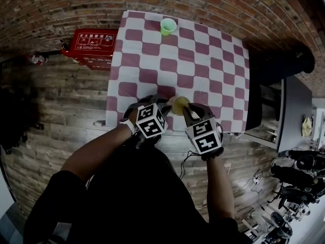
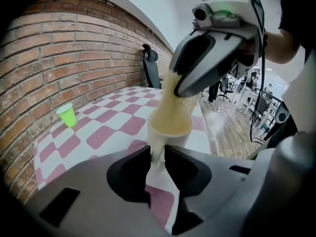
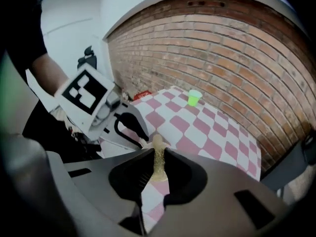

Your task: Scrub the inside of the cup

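Inside the cup [image 2: 169, 134], my right gripper [image 3: 157, 167] pinches the sponge [image 2: 174, 101]; left gripper [image 2: 156, 163] clamps the cup's wall. I should twist gently, holding steady.

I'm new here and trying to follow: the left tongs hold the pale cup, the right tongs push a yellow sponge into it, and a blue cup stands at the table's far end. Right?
Nearly. The spare cup at the far end is green, not blue; the head view shows it. The left tongs do hold the pale cup, the right tongs the yellow sponge.
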A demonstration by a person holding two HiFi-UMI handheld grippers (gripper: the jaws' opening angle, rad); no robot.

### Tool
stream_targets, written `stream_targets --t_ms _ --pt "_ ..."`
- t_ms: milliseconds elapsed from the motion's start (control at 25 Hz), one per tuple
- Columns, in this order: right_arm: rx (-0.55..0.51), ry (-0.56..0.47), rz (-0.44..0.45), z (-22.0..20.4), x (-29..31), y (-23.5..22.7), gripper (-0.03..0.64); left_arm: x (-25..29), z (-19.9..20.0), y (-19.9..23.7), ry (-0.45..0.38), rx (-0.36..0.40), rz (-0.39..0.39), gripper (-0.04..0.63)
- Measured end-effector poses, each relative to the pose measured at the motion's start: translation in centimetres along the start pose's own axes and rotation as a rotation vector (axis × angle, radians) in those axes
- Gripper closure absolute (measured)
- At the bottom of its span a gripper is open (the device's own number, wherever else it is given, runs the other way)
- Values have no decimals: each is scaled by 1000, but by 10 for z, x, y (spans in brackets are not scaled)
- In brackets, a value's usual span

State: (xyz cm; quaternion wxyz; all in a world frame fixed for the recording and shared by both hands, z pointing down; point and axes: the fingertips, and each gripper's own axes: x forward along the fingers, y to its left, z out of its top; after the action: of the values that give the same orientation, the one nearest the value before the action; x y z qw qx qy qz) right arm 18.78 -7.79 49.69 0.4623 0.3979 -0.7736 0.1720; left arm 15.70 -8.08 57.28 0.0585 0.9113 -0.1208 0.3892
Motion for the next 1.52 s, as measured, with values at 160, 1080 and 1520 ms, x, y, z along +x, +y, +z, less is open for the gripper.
stream_targets --t_ms 160,1080,1520 --pt "-160 128 -25 -18 41 11 546 0 0 0 0 -6 5 495" --pt "-126 -68 -311 17 -45 -33 546 -1 -3 -1 -3 -43 -3 495" --pt "-26 41 -112 -12 9 6 546 -7 -9 -16 -5 -36 -6 495"
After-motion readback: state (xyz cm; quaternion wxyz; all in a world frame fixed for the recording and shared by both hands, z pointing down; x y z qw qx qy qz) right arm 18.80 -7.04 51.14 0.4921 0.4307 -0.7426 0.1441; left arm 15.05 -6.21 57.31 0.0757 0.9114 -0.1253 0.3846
